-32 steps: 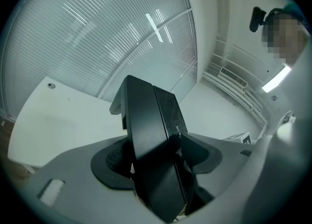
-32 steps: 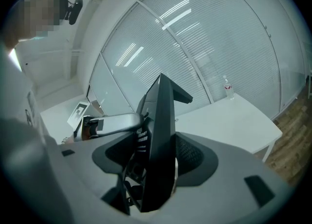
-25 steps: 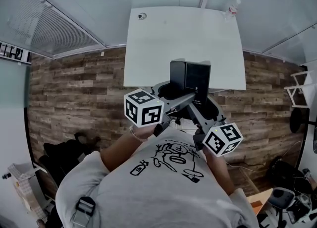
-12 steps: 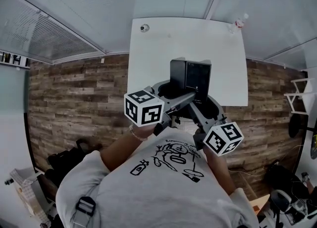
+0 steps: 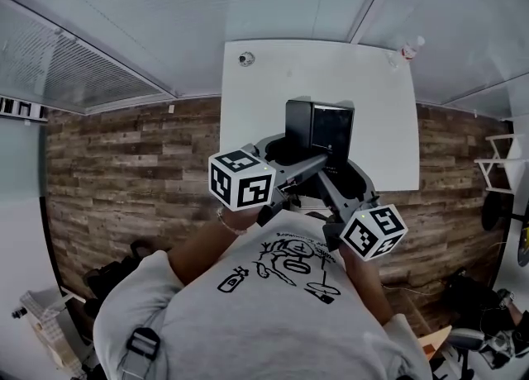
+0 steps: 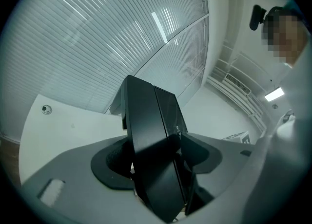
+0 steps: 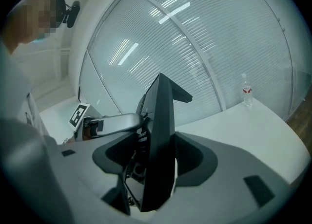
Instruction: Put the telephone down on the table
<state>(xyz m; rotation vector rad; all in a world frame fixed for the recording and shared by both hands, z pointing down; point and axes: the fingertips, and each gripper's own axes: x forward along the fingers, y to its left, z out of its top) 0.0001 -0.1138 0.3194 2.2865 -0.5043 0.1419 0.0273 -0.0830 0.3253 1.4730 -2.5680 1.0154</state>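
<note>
left tool: [image 5: 285, 155] jaws spread wide and clamped on the telephone [image 5: 320, 128]; the left gripper view shows the pads pressed to the lower part of the body [image 6: 151, 121], one on each side.
right tool: [image 5: 343, 173] also closed on the telephone, low down; in the right gripper view the slab [image 7: 161, 121] sits edge-on between the jaws.
telephone, place: held in the air between both tools, in front of the person's chest, at the near edge of the white worktop [image 5: 273, 97]. Not set down yet.
handling: hard, rigid black casing that will not flex. One panel looks glossy, so probably slick under the pads. Two tools on it suggest bulk, moderate weight at a guess. A handset or cord, if there is one, cannot be made out.
where to hold: the present grip on the opposite flanks near the base seems sound. Keep pressure even, or it may pivot.
long axis: roughly upright and leaning a little, top end up and toward the worktop.
facing: glossy panel toward the person's right in the head view. Which side is the front, I cannot tell.
worktop: mostly bare, with a bottle [image 5: 408, 46] at the far right corner and a small round item [image 5: 245, 59] at the far left.
</note>
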